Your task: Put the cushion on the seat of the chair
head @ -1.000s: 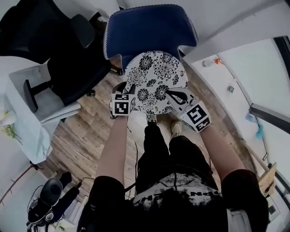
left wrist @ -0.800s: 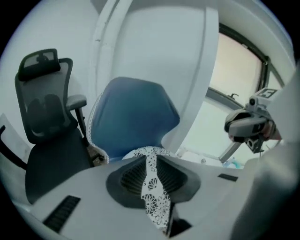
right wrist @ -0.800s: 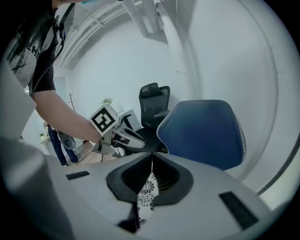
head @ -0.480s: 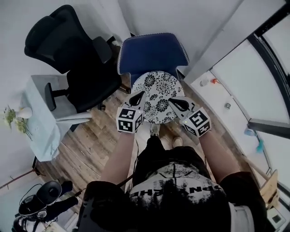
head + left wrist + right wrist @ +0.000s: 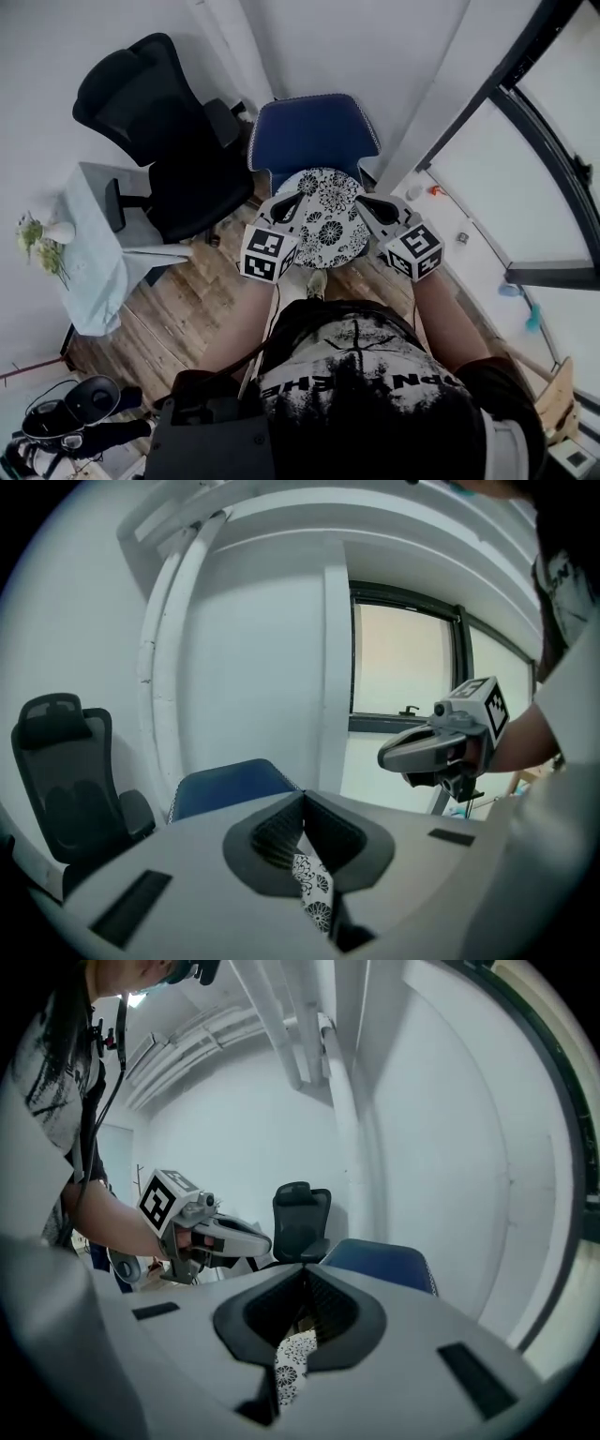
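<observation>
A round cushion [image 5: 326, 220] with a black-and-white flower print hangs in the air in front of the blue chair [image 5: 314, 136], covering the seat's front edge in the head view. My left gripper [image 5: 291, 202] is shut on its left rim and my right gripper [image 5: 365, 204] is shut on its right rim. In the left gripper view the jaws meet and printed cloth [image 5: 315, 899] shows between them. The right gripper view shows the same, with cloth [image 5: 289, 1372] below the closed jaws. The blue chair [image 5: 230, 785] [image 5: 380, 1262] stands ahead, lower than both grippers.
A black office chair [image 5: 159, 122] stands left of the blue chair, close to it. Further left is a pale table [image 5: 89, 248] with a small vase of flowers [image 5: 42, 234]. A white wall and a window frame [image 5: 525, 66] close off the back and right. The floor is wood.
Both grippers have risen with the cushion between them. The person has straightened up, so the chairs and floor look smaller and farther below.
</observation>
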Tool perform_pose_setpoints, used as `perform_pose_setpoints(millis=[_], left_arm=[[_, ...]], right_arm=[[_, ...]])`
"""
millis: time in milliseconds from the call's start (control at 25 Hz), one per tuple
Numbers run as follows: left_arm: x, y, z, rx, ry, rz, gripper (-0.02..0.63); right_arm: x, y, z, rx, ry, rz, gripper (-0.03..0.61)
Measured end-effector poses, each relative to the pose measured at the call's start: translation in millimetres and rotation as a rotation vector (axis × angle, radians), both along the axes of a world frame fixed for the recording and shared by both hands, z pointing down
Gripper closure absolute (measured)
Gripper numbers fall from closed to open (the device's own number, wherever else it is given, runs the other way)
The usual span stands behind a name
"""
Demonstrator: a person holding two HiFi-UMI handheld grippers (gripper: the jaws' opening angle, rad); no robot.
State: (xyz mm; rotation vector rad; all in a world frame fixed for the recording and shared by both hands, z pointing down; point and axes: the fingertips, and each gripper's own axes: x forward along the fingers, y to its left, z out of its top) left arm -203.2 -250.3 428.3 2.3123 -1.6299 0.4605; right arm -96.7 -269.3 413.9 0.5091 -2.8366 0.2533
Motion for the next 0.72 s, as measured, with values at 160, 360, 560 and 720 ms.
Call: perform_pose_setpoints(millis=[160, 360, 560, 720], left_arm=[[10, 5, -24, 0.038, 0.019, 0.022, 0.598], [23, 11, -40, 0.064, 0.067, 0.039, 0.598], [24, 16, -50, 0.072, 0.085, 0.032, 0.598], [25, 19, -52, 0.08, 0.075, 0.021, 0.598]], right_arm=[[4, 3, -13, 0.012, -0.014, 0.002, 0.56], [14, 7, -21, 0.028, -0.01, 0.005, 0.56], [21, 9, -32, 0.025, -0.042, 0.005, 0.56], [24, 9, -36, 0.021, -0.059, 0.005, 0.56]])
